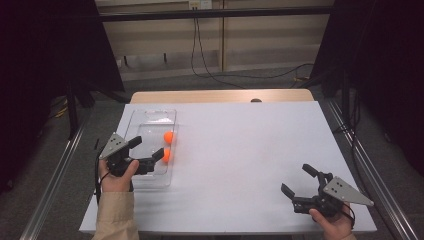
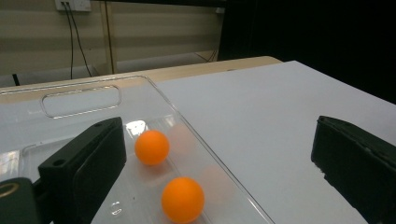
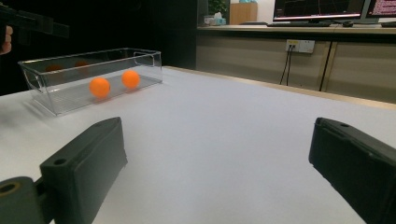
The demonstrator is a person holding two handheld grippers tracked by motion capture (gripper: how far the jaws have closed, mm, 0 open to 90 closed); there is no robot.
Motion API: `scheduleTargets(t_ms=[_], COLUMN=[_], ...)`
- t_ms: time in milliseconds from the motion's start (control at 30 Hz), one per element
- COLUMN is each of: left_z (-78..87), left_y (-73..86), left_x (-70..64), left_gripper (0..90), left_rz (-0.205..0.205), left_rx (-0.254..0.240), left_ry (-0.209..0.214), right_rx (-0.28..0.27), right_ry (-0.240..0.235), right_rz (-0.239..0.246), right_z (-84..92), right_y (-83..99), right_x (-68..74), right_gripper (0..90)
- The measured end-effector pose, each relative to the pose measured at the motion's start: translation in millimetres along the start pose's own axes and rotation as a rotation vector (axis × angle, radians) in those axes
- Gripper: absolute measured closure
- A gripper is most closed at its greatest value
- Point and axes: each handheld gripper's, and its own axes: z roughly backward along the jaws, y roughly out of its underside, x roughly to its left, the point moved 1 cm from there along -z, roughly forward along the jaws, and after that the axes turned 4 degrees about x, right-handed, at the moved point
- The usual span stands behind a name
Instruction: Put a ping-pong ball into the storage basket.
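- Two orange balls, a nearer ball and a farther ball, are seen lying inside a clear plastic bin at the left part of the white tabletop.
- In the high view the balls are placed against the bin's right wall, one just behind the other, slightly apart.
- The left tongs are held over the bin with the jaws spread wide; nothing is gripped between them.
- In the left gripper view, one jaw is seen over the bin's floor beside the balls, while the other jaw is held outside the bin, over the bare tabletop, so the bin's right wall lies between the jaws.
- The right tongs are held low near the front right corner of the tabletop, well apart from the bin, jaws wide apart and empty.
- Between the right tongs and the bin, only bare white tabletop is seen.
- Behind the tabletop, black cables are seen hanging from a wall socket to the floor.
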Motion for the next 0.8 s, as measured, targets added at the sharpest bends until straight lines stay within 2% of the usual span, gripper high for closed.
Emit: scheduleTargets(t_ms=[100, 600, 800], left_z=[1.7, 10.1, 12.9], left_y=[0.9, 11.4, 20.1], left_x=[0.2, 0.5, 0.6], left_gripper=[3.2, 3.2, 3.2], left_rz=[0.002, -0.013, -0.018], left_rx=[-0.015, -0.019, -0.022], left_ry=[-0.002, -0.005, -0.002], right_rx=[-0.001, -0.004, -0.003], right_ry=[0.0, 0.002, 0.001], right_rz=[-0.002, 0.001, 0.0], right_z=[0.2, 0.9, 0.8], right_y=[-0.1, -0.5, -0.4], right_x=[0.0, -0.4, -0.2], right_gripper=[3.1, 3.1, 3.1])
